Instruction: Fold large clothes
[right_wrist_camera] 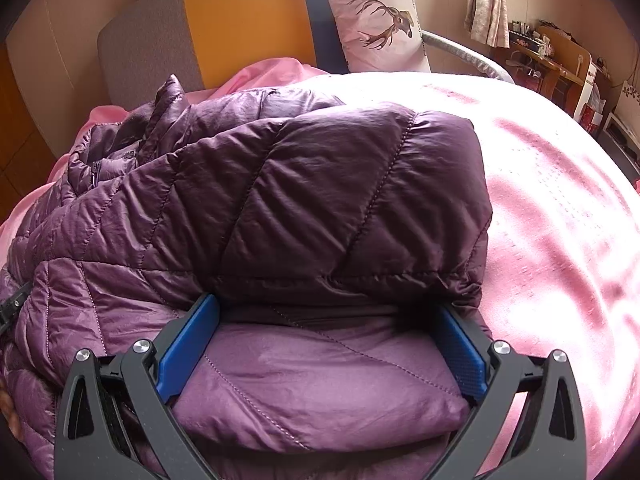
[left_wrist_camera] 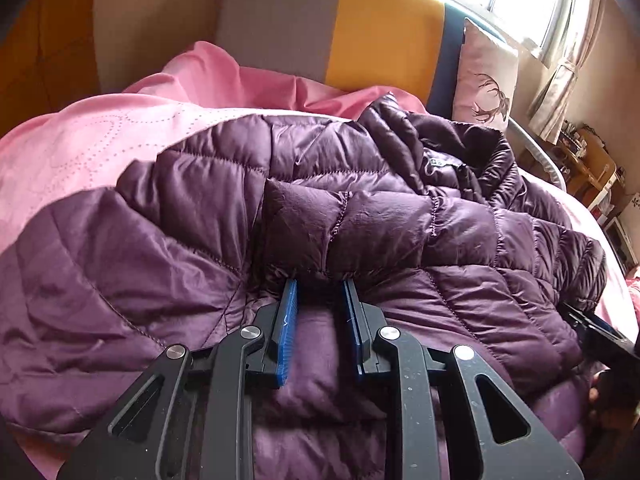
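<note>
A purple quilted puffer jacket (left_wrist_camera: 360,216) lies on a pink bedspread (left_wrist_camera: 80,148), its collar toward the headboard. My left gripper (left_wrist_camera: 318,286) is partly closed, its blue pads pinching a fold of the jacket's lower part. In the right wrist view the jacket (right_wrist_camera: 280,184) is folded over on itself. My right gripper (right_wrist_camera: 332,304) is open wide, its fingers straddling a thick padded fold at the jacket's near edge, tips tucked under the overlying layer. The right gripper also shows at the left wrist view's right edge (left_wrist_camera: 596,328).
A grey, yellow and blue headboard (right_wrist_camera: 240,28) stands behind the bed, with a pink deer-print pillow (right_wrist_camera: 376,16) against it. A wooden desk with clutter (right_wrist_camera: 540,60) and curtains stand at the far right. Bare pink bedspread (right_wrist_camera: 560,220) lies right of the jacket.
</note>
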